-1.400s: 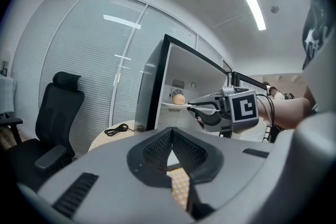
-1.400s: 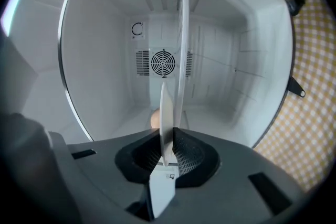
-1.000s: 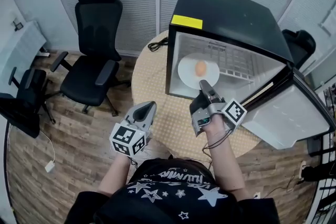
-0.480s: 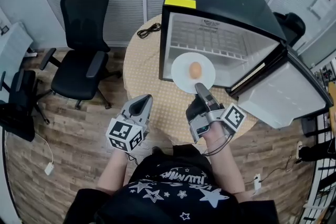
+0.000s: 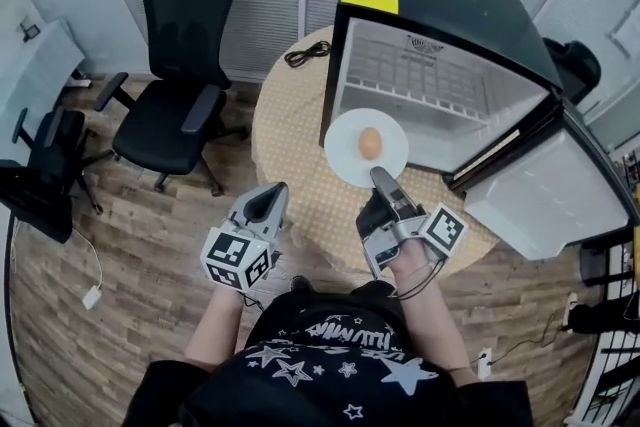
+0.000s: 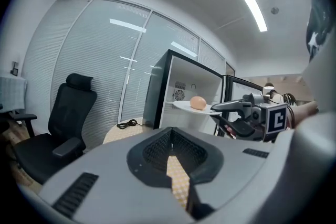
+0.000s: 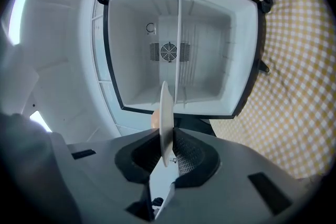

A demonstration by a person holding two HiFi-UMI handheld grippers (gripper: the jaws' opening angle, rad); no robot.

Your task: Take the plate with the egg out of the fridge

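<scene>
Right claw [image 5: 380,175] gripped the near rim of the plate [image 5: 345,161], held level so the egg [image 5: 369,142] would not roll, just outside the open fridge [image 5: 450,15] above the table [image 5: 290,130]; left claw [image 5: 268,200] hung closed and empty, clear of the plate.

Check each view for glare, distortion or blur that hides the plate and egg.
Head view: even light, sharp, plate and egg clear. Left gripper view: fisheye, dark corners, ceiling light glaring, egg small but visible. Right gripper view: fisheye, plate seen edge-on, egg mostly hidden behind it.
</scene>
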